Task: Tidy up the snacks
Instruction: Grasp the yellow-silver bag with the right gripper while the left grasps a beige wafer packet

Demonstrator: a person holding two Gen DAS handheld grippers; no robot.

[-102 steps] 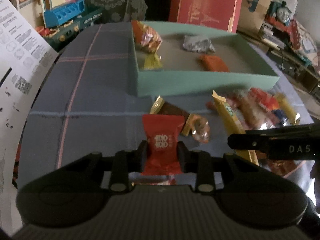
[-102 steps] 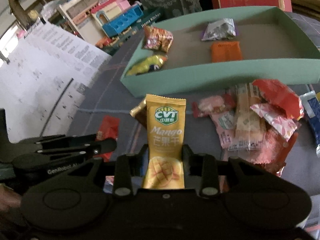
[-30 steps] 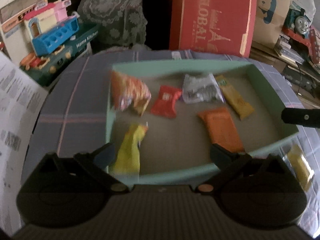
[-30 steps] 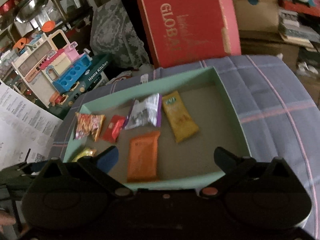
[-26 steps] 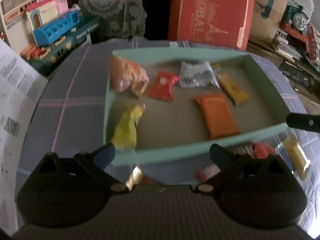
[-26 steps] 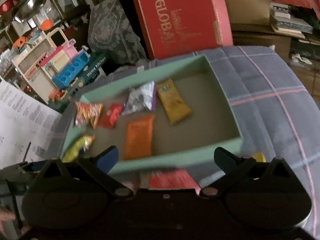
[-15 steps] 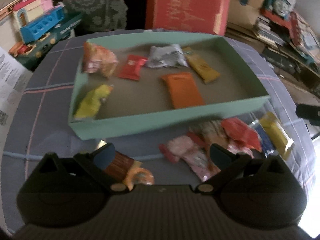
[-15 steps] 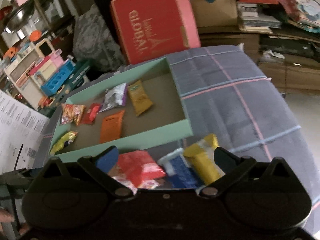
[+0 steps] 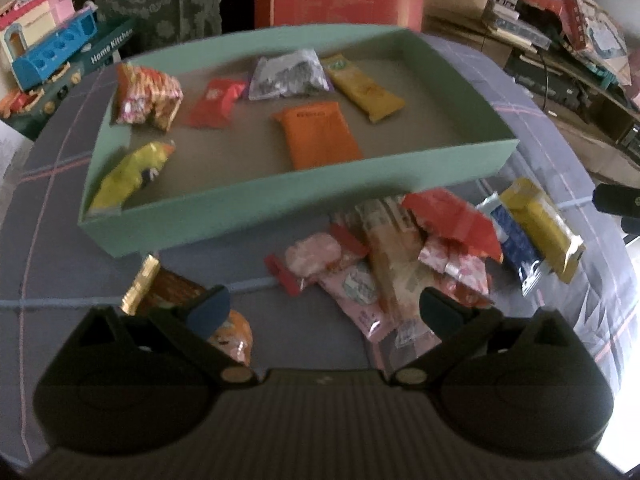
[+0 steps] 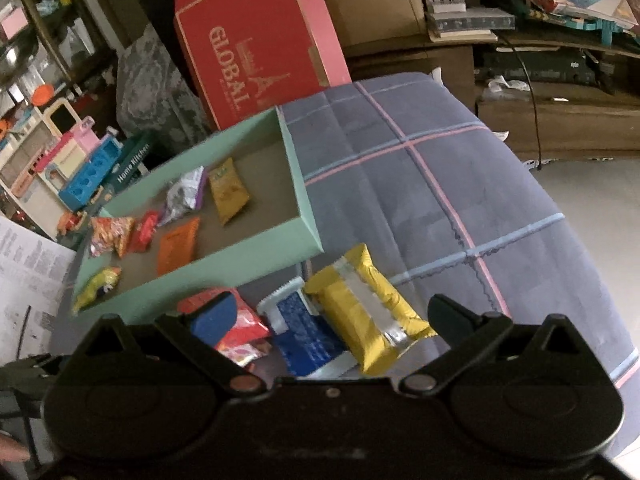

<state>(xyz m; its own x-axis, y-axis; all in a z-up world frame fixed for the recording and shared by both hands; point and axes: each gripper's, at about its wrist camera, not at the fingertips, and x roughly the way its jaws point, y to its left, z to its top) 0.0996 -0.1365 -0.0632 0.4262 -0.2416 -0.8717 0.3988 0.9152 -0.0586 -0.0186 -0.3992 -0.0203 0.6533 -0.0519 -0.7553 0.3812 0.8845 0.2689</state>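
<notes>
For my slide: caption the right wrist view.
Open right tongs hover over yellow packet beside the green tray.

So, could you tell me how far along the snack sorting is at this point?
Partly done. Six snacks lie in the green box, among them the orange packet and mango bar. Nothing is in hand: the left gripper and right gripper are both open and empty. A pile remains on the blanket, including the yellow packet and blue packet.

The red box (image 10: pixel 256 52) behind the tray reads "GLOBAL" with a tower drawing beneath. The green toy box (image 10: pixel 132 164) at left reads "Home Kitchen".
</notes>
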